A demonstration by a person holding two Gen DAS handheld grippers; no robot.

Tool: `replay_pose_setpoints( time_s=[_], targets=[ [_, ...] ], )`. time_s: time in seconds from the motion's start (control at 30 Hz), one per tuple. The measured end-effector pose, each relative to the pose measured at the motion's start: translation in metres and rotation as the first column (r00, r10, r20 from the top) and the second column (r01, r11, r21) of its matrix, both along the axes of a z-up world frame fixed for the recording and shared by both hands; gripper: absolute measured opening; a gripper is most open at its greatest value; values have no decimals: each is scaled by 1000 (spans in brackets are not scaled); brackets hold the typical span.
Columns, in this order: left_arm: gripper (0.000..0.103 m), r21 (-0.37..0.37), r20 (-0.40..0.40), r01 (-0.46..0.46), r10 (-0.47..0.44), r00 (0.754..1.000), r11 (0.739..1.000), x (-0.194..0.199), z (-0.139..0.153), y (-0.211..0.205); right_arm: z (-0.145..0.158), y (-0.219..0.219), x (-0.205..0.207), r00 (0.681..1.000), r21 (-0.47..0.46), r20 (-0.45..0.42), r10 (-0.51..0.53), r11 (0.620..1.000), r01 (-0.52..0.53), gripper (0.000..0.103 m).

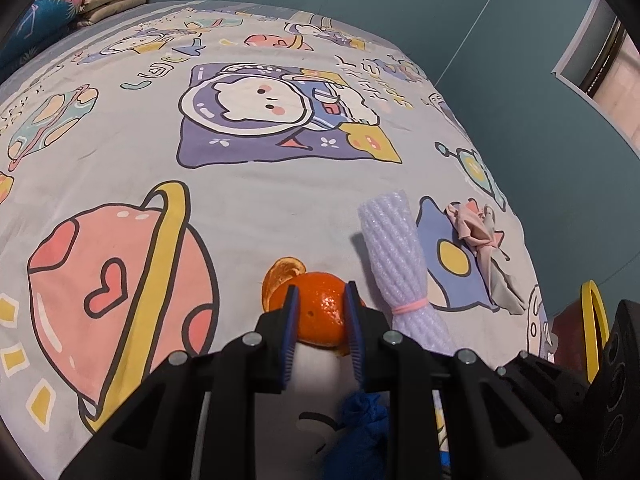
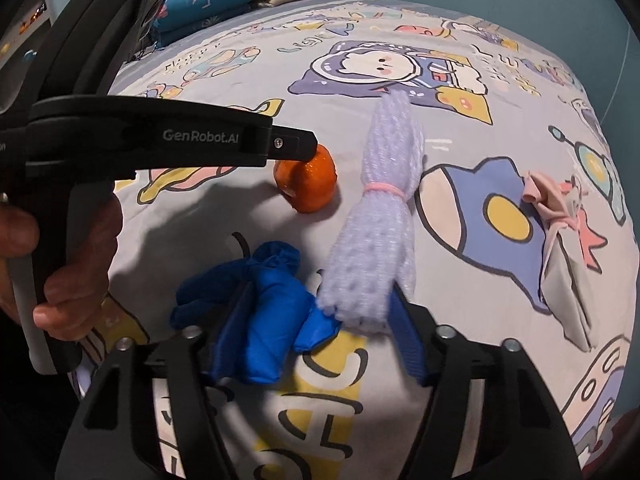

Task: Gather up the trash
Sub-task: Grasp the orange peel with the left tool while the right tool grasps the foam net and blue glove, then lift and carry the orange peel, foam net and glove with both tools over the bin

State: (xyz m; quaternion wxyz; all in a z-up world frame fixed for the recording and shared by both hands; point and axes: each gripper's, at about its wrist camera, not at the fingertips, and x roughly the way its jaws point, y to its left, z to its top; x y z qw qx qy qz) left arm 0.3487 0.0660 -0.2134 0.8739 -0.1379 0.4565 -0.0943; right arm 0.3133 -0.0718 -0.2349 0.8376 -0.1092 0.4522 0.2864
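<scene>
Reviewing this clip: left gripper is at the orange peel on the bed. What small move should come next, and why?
Probably a short straight lift of the left gripper. Its blue pads already sit on both sides of the orange peel, which seems to rest on the bed sheet beside the white foam net roll. Whether the grip is firm cannot be told, so lift slowly.
</scene>
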Motion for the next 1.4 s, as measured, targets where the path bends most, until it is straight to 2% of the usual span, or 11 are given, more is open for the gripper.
replay_pose_setpoints(
  time_s=[0.1, 0.13, 0.17, 0.23, 0.3, 0.47, 0.57, 0.8, 1.07, 1.3, 1.4],
  targets=[
    [15, 10, 6, 3, -3, 1000, 1000, -2, 1, -2, 1, -2, -2, 1000, 8, -9, -21, 1000, 21, 46],
    [5, 17, 9, 4, -4, 1000, 1000, -2, 1, -3, 1, -3, -2, 999, 7, -8, -31, 999, 31, 40],
    [0, 24, 7, 0, 0, 1000, 1000, -3, 0, -3, 1, -4, -2, 999, 8, -7, -40, 999, 40, 37],
    [0, 18, 5, -7, 7, 1000, 1000, -2, -1, -1, 2, -8, -1, 998, 27, -19, -60, 998, 61, 24],
    [1, 25, 11, -14, 13, 1000, 1000, -3, -2, 0, 1, -9, -1, 997, 30, -35, -66, 997, 67, 21],
    [1, 50, 17, -8, 7, 1000, 999, -3, -1, -4, 2, -4, -6, 996, 1, -26, -88, 996, 88, 16],
    [1, 68, 27, -10, 9, 1000, 998, -4, -1, -8, 3, -8, -5, 992, 25, -61, -112, 993, 113, 13],
    [0, 43, 32, -42, 41, 999, 998, -9, 1, 1, 11, -21, -1, 982, 90, -128, -139, 984, 151, 10],
    [0, 45, 67, -41, 38, 997, 998, -16, 13, 7, 22, -29, -7, 979, 113, -129, -155, 979, 170, 9],
    [1, 30, 67, 23, -25, 997, 999, -18, 18, -7, 24, -40, -11, 975, 127, -138, -173, 973, 190, 10],
    [11, 25, 54, 13, -14, 998, 1000, -14, 16, -8, 24, -41, -13, 975, 129, -140, -170, 974, 188, 10]
  ],
)
